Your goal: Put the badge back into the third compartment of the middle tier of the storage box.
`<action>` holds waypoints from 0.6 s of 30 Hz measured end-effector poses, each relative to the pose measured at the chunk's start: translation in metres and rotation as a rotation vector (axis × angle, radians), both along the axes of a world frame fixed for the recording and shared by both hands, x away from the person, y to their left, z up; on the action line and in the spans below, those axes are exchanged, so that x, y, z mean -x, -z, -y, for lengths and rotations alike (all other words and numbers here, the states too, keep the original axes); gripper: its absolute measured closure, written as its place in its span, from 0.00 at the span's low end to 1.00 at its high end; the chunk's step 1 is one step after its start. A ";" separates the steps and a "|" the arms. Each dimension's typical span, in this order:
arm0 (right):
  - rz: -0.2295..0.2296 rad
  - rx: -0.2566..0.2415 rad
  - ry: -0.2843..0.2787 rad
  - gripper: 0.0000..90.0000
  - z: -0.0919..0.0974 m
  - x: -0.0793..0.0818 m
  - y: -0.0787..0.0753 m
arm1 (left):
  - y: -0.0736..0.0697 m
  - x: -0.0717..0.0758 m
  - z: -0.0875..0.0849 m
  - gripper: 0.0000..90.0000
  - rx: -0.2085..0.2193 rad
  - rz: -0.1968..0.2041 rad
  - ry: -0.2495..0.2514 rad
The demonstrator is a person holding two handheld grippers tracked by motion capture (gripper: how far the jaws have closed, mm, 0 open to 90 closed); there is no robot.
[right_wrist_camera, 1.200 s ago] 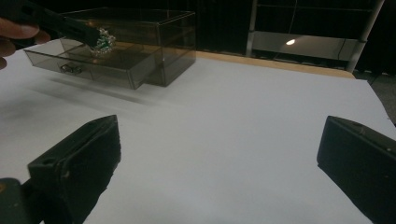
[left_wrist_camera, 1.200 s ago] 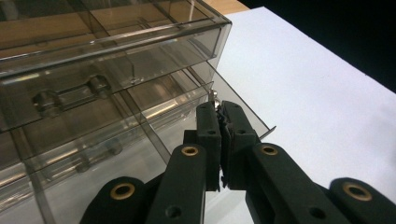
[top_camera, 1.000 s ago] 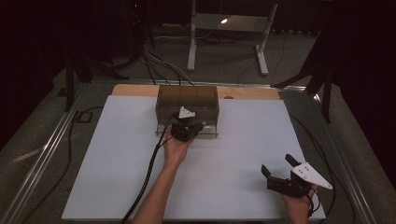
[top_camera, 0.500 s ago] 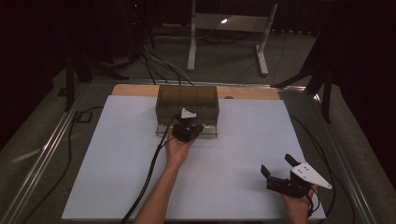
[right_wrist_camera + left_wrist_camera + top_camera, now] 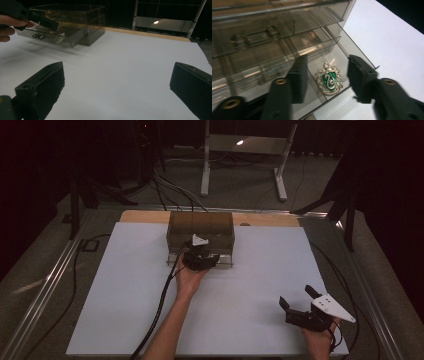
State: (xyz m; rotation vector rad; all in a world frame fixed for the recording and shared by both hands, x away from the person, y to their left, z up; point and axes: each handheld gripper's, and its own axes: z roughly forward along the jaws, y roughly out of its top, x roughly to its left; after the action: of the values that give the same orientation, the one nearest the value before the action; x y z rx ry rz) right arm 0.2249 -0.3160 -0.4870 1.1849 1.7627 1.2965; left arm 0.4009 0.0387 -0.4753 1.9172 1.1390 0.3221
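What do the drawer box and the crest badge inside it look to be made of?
Box: likely smoky clear plastic, glossy; you see through its walls, and the edges catch the light. Badge: probably silver-toned metal with green enamel; the raised rim glints and the green fill looks smooth. It lies in the open drawer, between the left gripper's open jaws.

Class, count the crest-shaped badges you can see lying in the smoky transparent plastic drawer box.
1: a green-and-silver crest badge lies in the pulled-out drawer, between the left gripper's open fingers. Others may be hidden.
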 end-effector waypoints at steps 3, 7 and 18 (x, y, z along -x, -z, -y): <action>0.000 -0.001 0.000 0.00 0.000 0.000 0.000 | -0.004 0.002 -0.002 0.40 -0.022 0.024 -0.017; 0.000 -0.001 0.001 0.00 0.000 0.000 0.000 | -0.011 0.006 -0.008 0.29 -0.027 0.059 -0.044; -0.003 -0.001 -0.007 0.00 -0.001 0.000 0.000 | -0.031 0.018 -0.033 0.02 -0.020 0.125 -0.047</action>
State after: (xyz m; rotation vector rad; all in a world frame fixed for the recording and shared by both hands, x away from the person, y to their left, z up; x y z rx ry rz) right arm 0.2250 -0.3151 -0.4873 1.1833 1.7699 1.3000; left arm 0.3830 0.0716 -0.4444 1.8618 1.1025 0.4742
